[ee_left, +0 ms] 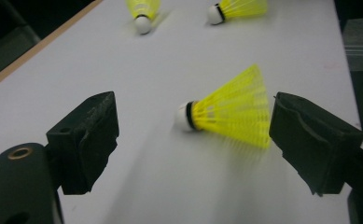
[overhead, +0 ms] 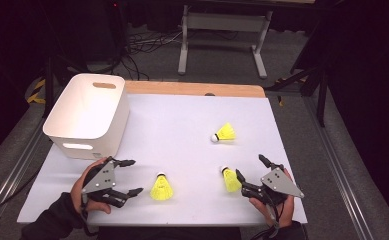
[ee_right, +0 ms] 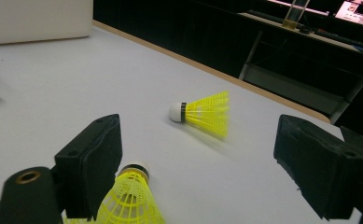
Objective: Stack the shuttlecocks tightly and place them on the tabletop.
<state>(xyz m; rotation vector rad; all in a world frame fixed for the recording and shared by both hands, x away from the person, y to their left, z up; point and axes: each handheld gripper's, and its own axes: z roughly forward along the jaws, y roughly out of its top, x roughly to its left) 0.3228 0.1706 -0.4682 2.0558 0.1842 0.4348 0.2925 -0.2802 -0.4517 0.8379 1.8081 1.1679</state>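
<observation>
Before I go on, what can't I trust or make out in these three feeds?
- Bin: its floor is washed out white in the high view, so contents can't be told.
- Near shuttlecock: in the right gripper view the bottom edge crops its skirt and a jaw covers part.
- Middle shuttlecock: skirt blurred in the left gripper view.

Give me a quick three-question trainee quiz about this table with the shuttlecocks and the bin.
1. How many yellow shuttlecocks lie on the table?
2. True or false: the white bin already holds a shuttlecock.
3. Which hand-held gripper has a shuttlecock right beside one jaw: A left, B right?

Key:
1. Three: the near-left shuttlecock, the near-right shuttlecock and the far shuttlecock.
2. False; the visible inside holds none.
3. B, the right hand-held gripper; the left hand-held gripper is open too.
</observation>
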